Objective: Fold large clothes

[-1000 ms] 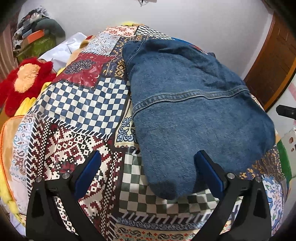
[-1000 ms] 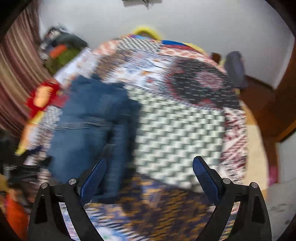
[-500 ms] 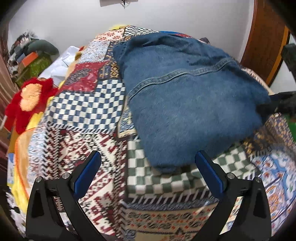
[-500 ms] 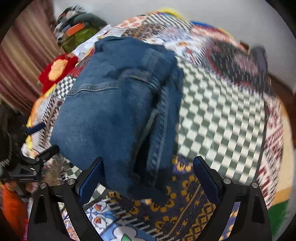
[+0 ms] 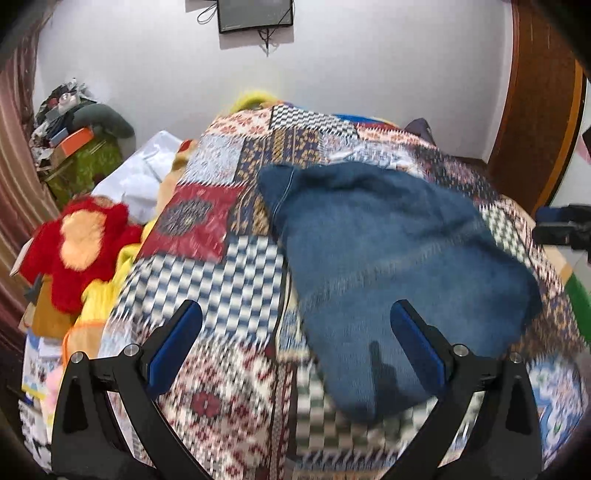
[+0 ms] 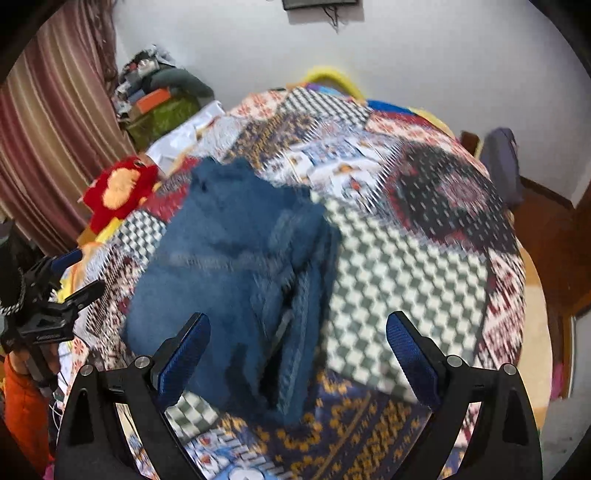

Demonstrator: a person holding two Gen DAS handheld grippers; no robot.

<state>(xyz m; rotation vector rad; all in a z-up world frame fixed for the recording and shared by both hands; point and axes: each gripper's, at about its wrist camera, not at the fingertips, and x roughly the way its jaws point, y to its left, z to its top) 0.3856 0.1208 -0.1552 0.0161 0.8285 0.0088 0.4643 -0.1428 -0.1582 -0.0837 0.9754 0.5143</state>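
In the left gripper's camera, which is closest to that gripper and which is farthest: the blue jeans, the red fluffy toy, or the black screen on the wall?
From the left gripper:
1. The folded jeans, just ahead on the quilt, a little to the right.
2. The red plush toy, off the bed's left side.
3. The wall screen, high on the far wall.

Jeans [image 5: 388,258] rough matt denim; bedspread [image 5: 236,280] patterned cloth; toy [image 5: 81,247] fuzzy plush.

Motion-blurred quilt [image 5: 236,280] and jeans [image 6: 236,266] (seams unreadable)
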